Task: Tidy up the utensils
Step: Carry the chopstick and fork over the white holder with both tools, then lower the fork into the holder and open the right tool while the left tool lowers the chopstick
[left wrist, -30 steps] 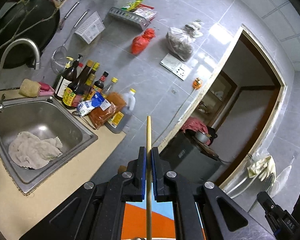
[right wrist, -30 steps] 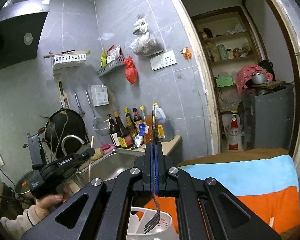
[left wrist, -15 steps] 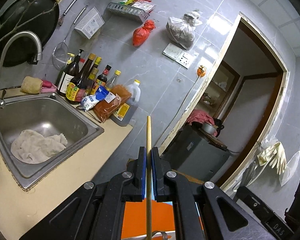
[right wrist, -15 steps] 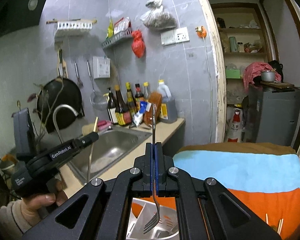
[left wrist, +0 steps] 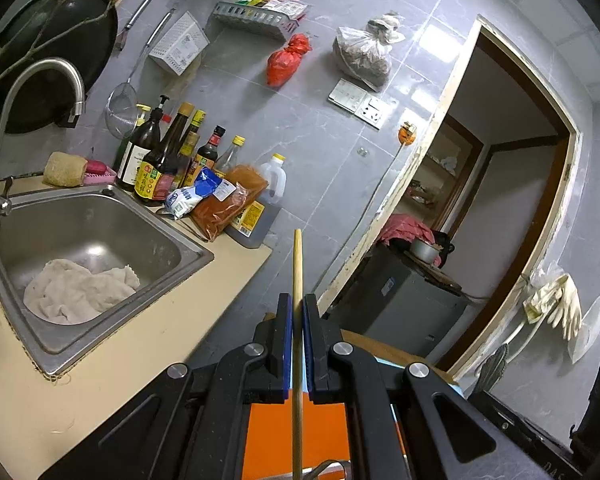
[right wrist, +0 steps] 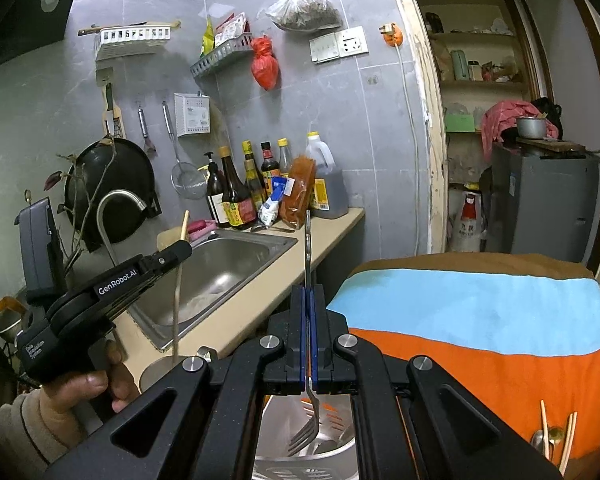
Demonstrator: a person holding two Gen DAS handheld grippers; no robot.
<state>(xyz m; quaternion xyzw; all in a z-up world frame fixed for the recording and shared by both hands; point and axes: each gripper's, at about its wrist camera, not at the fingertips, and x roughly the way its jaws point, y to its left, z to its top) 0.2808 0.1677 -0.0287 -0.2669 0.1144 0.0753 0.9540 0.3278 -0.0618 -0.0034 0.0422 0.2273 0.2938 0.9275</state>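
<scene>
My left gripper [left wrist: 298, 312] is shut on a wooden chopstick [left wrist: 297, 272] held upright; its lower end hangs down toward a metal holder below. In the right wrist view the left gripper [right wrist: 180, 250] shows at the left with the chopstick [right wrist: 176, 292] reaching down to a metal cup [right wrist: 158, 374]. My right gripper [right wrist: 309, 300] is shut on a metal fork [right wrist: 307, 428], tines down, over a perforated metal utensil holder [right wrist: 332, 446]. Loose chopsticks [right wrist: 556, 436] lie on the striped cloth [right wrist: 480, 320] at the lower right.
A steel sink [left wrist: 84, 236] with a rag [left wrist: 80, 288] is set in the beige counter [left wrist: 148, 344]. Sauce bottles and packets [left wrist: 188, 176] stand against the grey tiled wall. A wok [left wrist: 52, 76] and strainer hang on it. A doorway [left wrist: 500, 220] is to the right.
Both grippers have tilted and lowered slightly, with the fork and chopstick still held. The fork's tines now hang lower over the utensil holder.
</scene>
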